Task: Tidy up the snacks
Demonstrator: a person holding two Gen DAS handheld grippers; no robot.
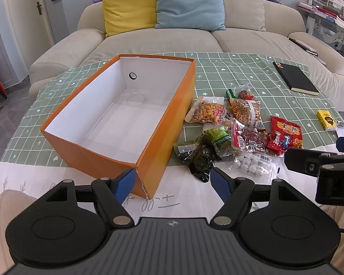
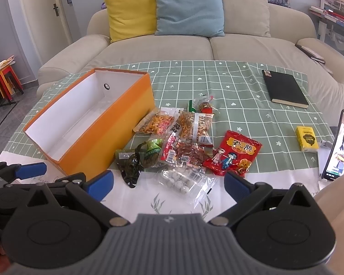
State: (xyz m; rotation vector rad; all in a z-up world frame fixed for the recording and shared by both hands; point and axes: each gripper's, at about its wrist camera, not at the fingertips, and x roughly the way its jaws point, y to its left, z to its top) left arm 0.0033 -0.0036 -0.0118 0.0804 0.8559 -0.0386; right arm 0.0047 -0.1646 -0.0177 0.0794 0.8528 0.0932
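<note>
An orange box (image 1: pixel 87 158) (image 2: pixel 117 123) with a white inside stands lidless and holds nothing, on the left of the table. To its right lies a heap of several snack packets: a red bag (image 1: pixel 284 135) (image 2: pixel 234 153), a clear bag of white balls (image 1: pixel 252 163) (image 2: pixel 183 181), a dark packet (image 1: pixel 203 158) (image 2: pixel 131 167), a green packet (image 1: pixel 220 136) (image 2: pixel 152 151) and orange-snack bags (image 1: pixel 206 112) (image 2: pixel 158 122). My left gripper (image 1: pixel 173 182) hovers open just short of the box's near right corner. My right gripper (image 2: pixel 168 182) stands open above the clear bag, holding nothing.
A black notebook (image 1: pixel 294 78) (image 2: pixel 284 89) lies at the back right, a yellow pack (image 1: pixel 325 120) (image 2: pixel 306 138) nearer. A phone (image 2: pixel 338 146) stands propped at the right edge. Behind the green checked tablecloth (image 1: pixel 217 68) is a beige sofa (image 1: pixel 172 39) with cushions.
</note>
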